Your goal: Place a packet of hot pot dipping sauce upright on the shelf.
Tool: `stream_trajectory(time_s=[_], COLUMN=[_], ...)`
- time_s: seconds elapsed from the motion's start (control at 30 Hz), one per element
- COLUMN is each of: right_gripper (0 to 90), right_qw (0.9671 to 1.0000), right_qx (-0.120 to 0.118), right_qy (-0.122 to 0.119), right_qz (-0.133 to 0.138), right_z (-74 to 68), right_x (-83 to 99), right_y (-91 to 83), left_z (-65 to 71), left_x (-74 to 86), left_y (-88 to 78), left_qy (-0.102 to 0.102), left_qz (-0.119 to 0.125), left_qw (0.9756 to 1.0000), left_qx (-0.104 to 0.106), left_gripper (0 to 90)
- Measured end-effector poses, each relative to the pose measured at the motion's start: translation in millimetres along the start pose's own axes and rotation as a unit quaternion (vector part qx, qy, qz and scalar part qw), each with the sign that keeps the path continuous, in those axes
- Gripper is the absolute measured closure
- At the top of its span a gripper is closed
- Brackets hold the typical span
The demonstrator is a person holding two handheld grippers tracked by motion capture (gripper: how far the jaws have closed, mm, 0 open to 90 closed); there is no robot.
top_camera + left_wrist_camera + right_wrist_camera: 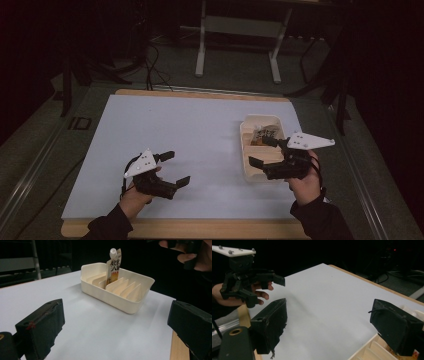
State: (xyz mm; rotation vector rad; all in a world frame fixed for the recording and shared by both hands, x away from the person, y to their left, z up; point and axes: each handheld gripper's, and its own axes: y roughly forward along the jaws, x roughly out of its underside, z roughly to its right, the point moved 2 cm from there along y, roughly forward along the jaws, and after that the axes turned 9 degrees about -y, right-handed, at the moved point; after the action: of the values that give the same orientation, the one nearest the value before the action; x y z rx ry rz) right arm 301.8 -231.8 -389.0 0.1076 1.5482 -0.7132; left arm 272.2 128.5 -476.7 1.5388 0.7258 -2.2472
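Observation:
A cream slotted tray stands at the right of the white tabletop. A printed spouted pouch stands upright in one of its far slots. My right gripper hovers open over the tray's near half with nothing between its fingers. My left gripper is open near the front left, empty, and pointing toward the tray. The left gripper view shows the tray and the pouch beyond the open left gripper. In the right gripper view, the open right gripper frames bare tabletop, with the tray's slots below.
A wooden border runs along the table's front edge. Behind the table stand a white frame's legs, with cables on the dark floor. The left gripper and its hand appear far off in the right gripper view.

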Motion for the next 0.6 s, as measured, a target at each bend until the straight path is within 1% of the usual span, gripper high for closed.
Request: stream_trajectory(time_s=[0.03,0.1,0.13,0.17,0.2,0.27,0.43,0.6], right_gripper=[14.0,14.0,14.0,14.0,14.0,14.0,14.0,14.1], right_qw=[1.0,0.9999,0.9999,0.9999,0.9999,0.9998,0.9998,0.9999], right_qx=[-0.001,0.012,0.012,0.011,0.017,0.017,0.018,0.011], right_qy=[0.0,0.0,0.0,0.001,-0.002,-0.005,-0.004,0.0], right_qz=[-0.001,0.0,0.0,-0.001,0.0,-0.002,0.006,0.009], right_z=[-2.5,-6.6,-6.6,-9.2,-13.6,-17.6,-25.5,-31.9], right_x=[1.5,5.2,5.2,7.5,11.6,15.6,23.5,31.3], right_y=[-0.3,-1.1,-1.1,-1.5,-1.9,-1.3,-1.1,0.0], left_z=[0.0,0.0,0.0,0.0,-0.1,-0.2,0.3,0.4], left_x=[0.0,0.0,0.0,0.0,0.0,0.1,0.7,1.0], left_y=[0.0,-0.3,-0.3,-0.3,-0.7,-0.8,-0.8,-0.5], left_qy=[0.0,0.001,0.001,0.001,0.001,0.001,0.002,0.004], left_qz=[0.0,0.0,0.0,0.0,0.0,0.0,-0.002,-0.003], left_qw=[1.0,1.0,1.0,1.0,1.0,1.0,1.0,1.0], left_qx=[0.0,0.0,0.0,0.0,-0.001,-0.001,0.0,0.001], left_gripper=[1.4,1.4,1.4,1.4,1.3,1.4,1.4,1.4])
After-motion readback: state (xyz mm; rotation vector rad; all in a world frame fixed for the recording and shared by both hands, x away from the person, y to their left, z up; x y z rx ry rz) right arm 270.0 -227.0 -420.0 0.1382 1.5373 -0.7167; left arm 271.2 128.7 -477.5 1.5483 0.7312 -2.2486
